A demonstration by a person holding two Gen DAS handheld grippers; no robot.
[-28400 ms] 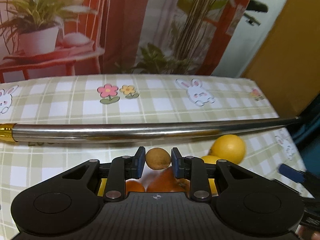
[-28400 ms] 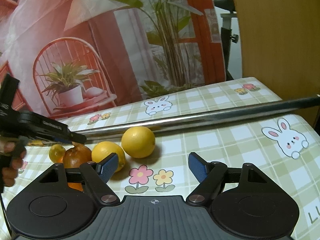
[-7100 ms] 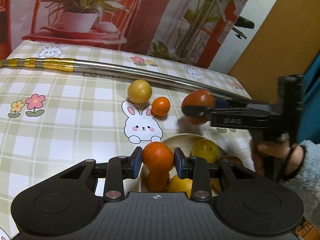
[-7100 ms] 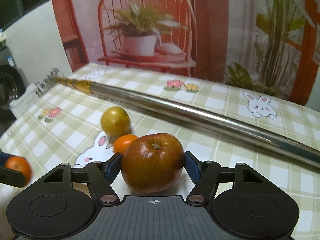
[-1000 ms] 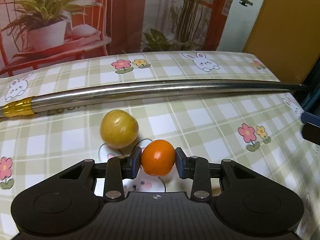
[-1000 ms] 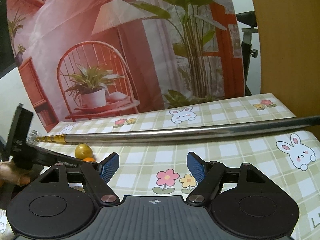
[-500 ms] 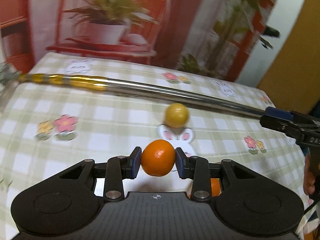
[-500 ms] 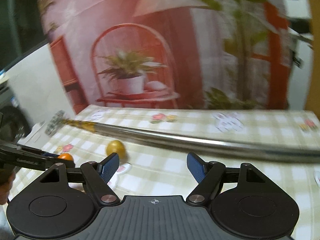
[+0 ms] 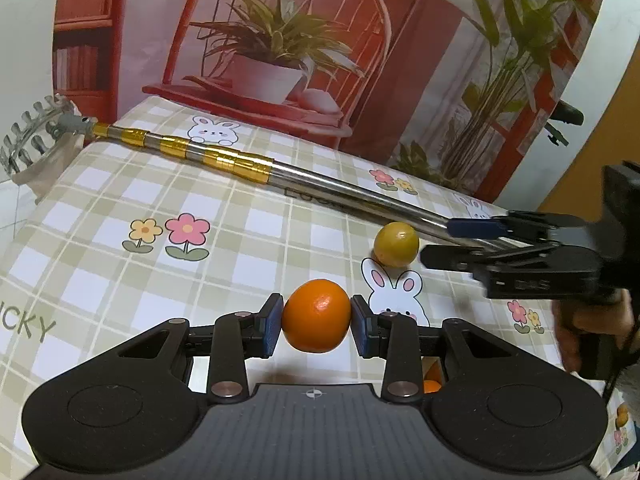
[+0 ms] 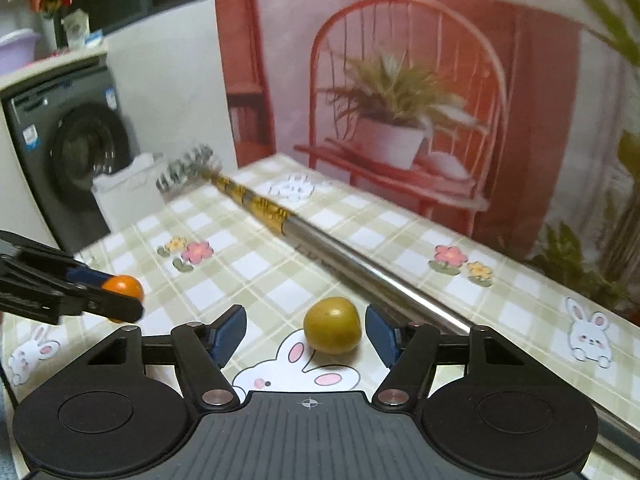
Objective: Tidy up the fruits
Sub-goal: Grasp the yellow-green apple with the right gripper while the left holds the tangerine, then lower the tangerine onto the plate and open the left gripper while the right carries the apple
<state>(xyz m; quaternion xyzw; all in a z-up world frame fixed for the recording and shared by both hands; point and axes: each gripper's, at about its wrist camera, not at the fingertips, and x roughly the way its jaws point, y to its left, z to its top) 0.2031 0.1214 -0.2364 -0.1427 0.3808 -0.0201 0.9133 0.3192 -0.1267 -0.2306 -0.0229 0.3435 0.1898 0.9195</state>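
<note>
Right gripper (image 10: 306,330) now flanking yellow fruit (image 10: 332,325).

A printed backdrop (image 9: 280,40) of a red chair and potted plant hangs behind the table; a washing machine (image 10: 68,152) stands far left.

left tongs (image 9: 316,322): black body, blue pads, silver screws | right tongs (image 10: 306,332): same build, ribbed grey deck
</note>
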